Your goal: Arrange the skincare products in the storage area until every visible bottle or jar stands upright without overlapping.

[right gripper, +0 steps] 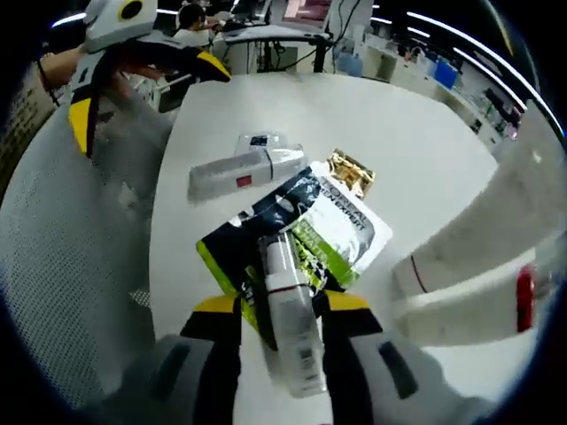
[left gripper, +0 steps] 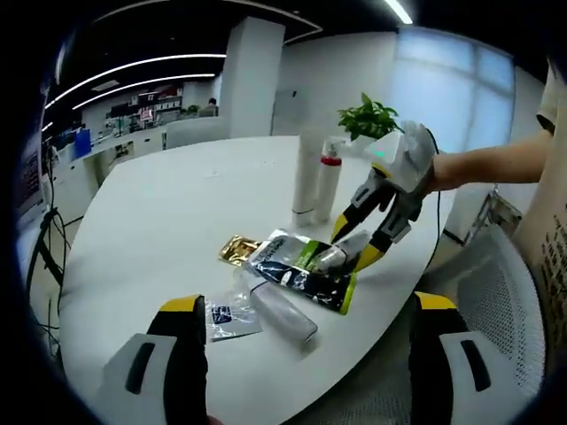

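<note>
white table (left gripper: 159,230) ahead in the left gripper view: your left gripper (left gripper: 301,354) hangs wide and empty. in the right gripper view, your right gripper (right gripper: 282,329) clamps the small tube (right gripper: 288,319) over the pouch (right gripper: 310,230); next, lift and stand it beside the upright bottles (right gripper: 478,283).

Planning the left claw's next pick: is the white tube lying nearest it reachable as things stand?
Probably yes. The left claw is open, and the lying white tube sits just ahead on the table, uncovered. The right claw works farther off at the pouch.
</note>
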`<state>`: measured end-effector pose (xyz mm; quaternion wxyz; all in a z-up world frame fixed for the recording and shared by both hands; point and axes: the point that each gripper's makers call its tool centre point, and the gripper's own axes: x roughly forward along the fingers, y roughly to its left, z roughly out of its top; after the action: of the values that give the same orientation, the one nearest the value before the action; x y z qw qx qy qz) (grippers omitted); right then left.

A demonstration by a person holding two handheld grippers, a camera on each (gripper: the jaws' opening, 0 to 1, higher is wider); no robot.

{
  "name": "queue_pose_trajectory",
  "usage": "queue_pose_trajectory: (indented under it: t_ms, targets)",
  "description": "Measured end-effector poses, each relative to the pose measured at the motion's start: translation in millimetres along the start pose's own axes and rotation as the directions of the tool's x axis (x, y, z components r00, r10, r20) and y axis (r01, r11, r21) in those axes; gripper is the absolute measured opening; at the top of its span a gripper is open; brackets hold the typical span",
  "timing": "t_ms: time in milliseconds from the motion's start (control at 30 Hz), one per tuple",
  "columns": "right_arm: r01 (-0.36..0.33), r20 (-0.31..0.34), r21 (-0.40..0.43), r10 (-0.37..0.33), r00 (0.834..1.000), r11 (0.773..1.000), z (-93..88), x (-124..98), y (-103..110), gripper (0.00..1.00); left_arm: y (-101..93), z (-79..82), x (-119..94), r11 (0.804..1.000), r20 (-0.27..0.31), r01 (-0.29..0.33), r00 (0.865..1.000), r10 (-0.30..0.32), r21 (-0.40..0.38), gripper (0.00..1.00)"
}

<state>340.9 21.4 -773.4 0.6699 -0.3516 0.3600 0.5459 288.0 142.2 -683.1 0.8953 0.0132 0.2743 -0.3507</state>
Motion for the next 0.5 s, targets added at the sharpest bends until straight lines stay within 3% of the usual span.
queue_pose_trajectory:
  t_ms: [133,367,433,500]
  targets:
    - [-0.005,-0.026,-0.052,0.004,1.0,0.999,1.0,3.6,2.0,0.21,-1.7,5.5,-0.3,1.0,0.016,0.006,1.0,-0.006,-0.001,0.93]
    - [-0.002,0.003,-0.048,0.002,1.0,0.999,2.1,1.7,3.5,0.2,-2.3,6.5,-1.0,1.0,0.016,0.004,1.0,-0.004,-0.007,0.93]
    - [0.01,0.034,0.0,-0.01,0.999,1.0,5.1,-0.7,3.3,0.19,-5.4,8.2,-1.7,1.0,0.019,0.01,1.0,-0.01,-0.008,0.92]
    - [0.011,0.126,0.135,-0.028,0.992,0.991,14.5,-5.1,2.7,0.19,-8.6,11.5,-2.7,1.0,0.027,0.016,1.0,-0.016,-0.01,0.92]
